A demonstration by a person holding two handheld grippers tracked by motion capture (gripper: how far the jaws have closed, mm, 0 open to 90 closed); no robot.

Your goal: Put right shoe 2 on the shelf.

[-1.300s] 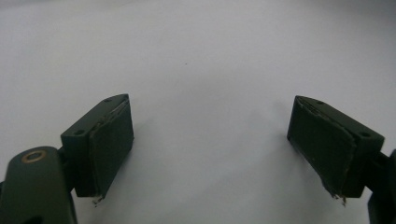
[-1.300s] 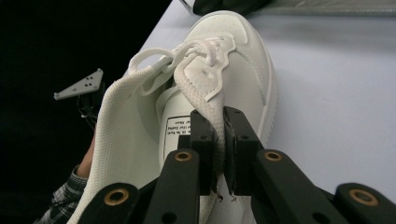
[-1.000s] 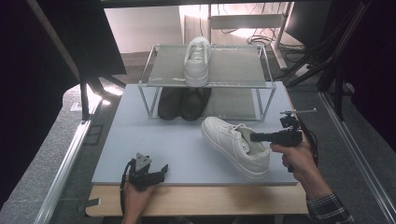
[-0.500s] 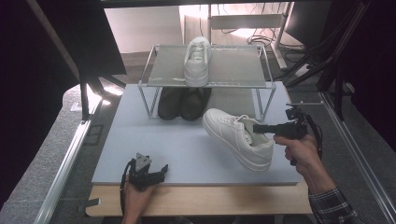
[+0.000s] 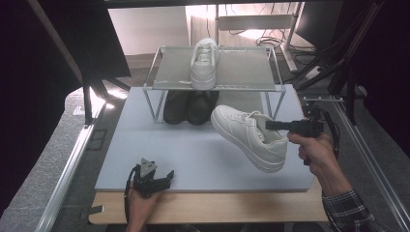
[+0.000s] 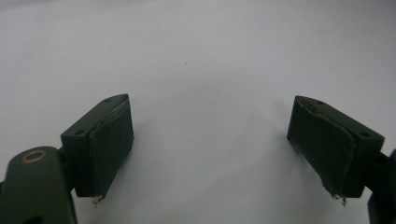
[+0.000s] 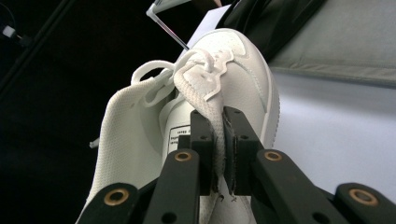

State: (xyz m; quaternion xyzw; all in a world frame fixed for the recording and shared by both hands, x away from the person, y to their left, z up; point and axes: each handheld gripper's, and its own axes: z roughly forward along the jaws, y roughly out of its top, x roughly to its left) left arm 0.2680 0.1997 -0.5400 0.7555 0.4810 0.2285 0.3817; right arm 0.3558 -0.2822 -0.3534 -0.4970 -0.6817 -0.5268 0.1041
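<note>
A white sneaker point(image 5: 246, 135) hangs tilted above the grey mat, toe toward the rack. My right gripper point(image 5: 269, 125) is shut on its collar; in the right gripper view the pads point(image 7: 205, 140) pinch the white padded edge of the sneaker point(image 7: 233, 74). A second white sneaker point(image 5: 203, 63) stands on the top shelf of the wire rack point(image 5: 164, 79). A pair of black shoes point(image 5: 189, 106) sits under that shelf. My left gripper point(image 5: 169, 175) rests near the front left of the mat, open; its pads point(image 6: 109, 140) stand wide apart over bare mat.
The grey mat point(image 5: 193, 154) covers a wooden table whose front edge point(image 5: 203, 212) lies near the hands. Metal rails run along both sides point(image 5: 72, 159). Cables and dark stands crowd the back right point(image 5: 329, 53).
My right gripper has lifted the white sneaker off the mat and carried it up and toward the rack. The left gripper has stayed in place.
</note>
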